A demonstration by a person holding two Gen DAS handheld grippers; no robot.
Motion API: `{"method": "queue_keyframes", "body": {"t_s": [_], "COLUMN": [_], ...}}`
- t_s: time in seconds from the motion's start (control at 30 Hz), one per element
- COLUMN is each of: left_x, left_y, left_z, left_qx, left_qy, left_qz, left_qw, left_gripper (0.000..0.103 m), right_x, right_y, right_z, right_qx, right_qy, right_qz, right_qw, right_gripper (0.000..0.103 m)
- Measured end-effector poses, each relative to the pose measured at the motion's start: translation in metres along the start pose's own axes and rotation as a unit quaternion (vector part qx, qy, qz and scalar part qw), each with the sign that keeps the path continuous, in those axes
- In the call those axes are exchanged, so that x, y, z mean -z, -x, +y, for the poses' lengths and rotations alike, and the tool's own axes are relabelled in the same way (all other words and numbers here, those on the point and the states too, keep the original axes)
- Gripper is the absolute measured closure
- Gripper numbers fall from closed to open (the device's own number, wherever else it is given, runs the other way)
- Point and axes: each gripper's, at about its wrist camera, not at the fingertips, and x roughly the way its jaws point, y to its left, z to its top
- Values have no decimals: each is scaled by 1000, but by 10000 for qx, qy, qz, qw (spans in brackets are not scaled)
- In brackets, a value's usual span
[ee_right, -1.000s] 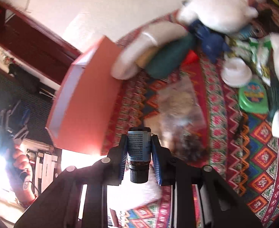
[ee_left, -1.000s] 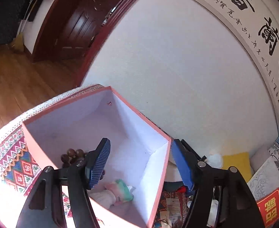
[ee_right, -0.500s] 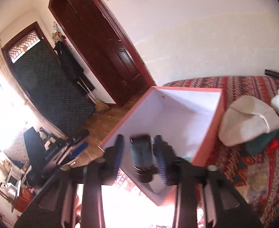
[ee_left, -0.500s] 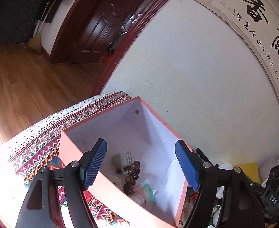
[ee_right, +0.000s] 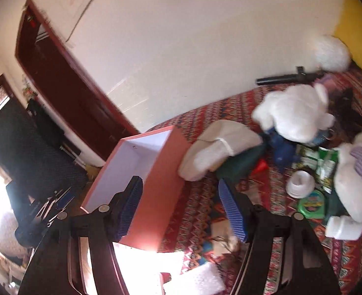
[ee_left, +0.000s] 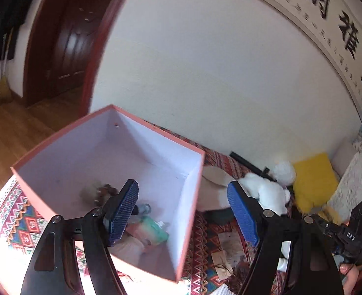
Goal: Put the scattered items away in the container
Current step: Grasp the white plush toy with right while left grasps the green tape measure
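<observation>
On the patterned cloth [ee_right: 200,211], the pink box [ee_left: 193,211] is already holding beads, a small bottle and a green-and-pink item, while a white plush toy [ee_right: 294,113], a green tub [ee_right: 312,204] and a white bottle [ee_right: 343,227] are lying outside, waiting. The left gripper [ee_left: 182,212] is hovering wide apart and empty above the box; the right gripper [ee_right: 178,209] is opening, nothing between its jaws.

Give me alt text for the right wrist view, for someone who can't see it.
The empty right gripper, jaws opening, hangs beside an open pink box on a patterned cloth. To the right lie a white plush, a green tub and a white bottle.
</observation>
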Motion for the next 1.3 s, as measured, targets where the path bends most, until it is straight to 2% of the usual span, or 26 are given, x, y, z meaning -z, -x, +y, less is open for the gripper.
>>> {"method": "queue_keyframes", "body": {"t_s": [0.07,0.17,0.3,0.4,0.47,0.53,0.63,0.67,0.77,0.9,0.97,1.0,1.07,1.13,1.23,1.3], "left_x": [20,60,110,139,152,163,177,183,197,216,220,220,219,222,231,229], "left_y": [-25,-63,-108,-129,-140,-150,-168,-174,-194,-221,-231,-235,-242,-250,-252,-251], "left_z": [-41,-93,-150,-186,-205,-219,-235,-239,-248,-254,-258,-261,-267,-272,-282,-281], "left_qx": [162,362,515,584,669,786,922,937,866,718,651,644,729,765,609,587], "left_qy": [-415,-899,-1361,-1680,-1776,-1776,-1689,-1673,-1664,-1703,-1691,-1691,-1687,-1731,-2112,-2024], "left_qz": [362,932,1596,1844,1953,2098,2318,2384,2564,2793,2793,2744,2665,2650,2467,2454], "left_qw": [9984,9909,9764,9666,9622,9583,9535,9520,9482,9423,9429,9444,9461,9455,9438,9462], "left_gripper": [28,28,28,28,28,28,28,28,28,28,28,28,28,28,29,46], "right_x": [7,12,4,1,1,4,12,16,31,45,49,50,49,43,37,35], "right_y": [15,27,43,61,71,81,85,81,68,42,28,22,14,10,14,16], "right_z": [-40,-91,-133,-161,-184,-213,-255,-269,-304,-333,-343,-345,-348,-346,-344,-345], "right_qx": [261,702,858,1166,1345,1580,1630,1563,955,270,-205,-350,-545,-770,-751,-757], "right_qy": [-312,-837,-1178,-1268,-1500,-1947,-2648,-2912,-3706,-4434,-4765,-4841,-4813,-4608,-4487,-4483], "right_qz": [-41,8,-53,-208,-318,-482,-568,-491,-339,-307,-351,-349,-328,-300,-259,-268], "right_qw": [9992,9940,9893,9848,9790,9669,9487,9425,9232,8954,8782,8736,8743,8837,8901,8903], "right_gripper": [39,39,39,39,33,15,9,9,9,6,4,4,5,33,37,39]}}
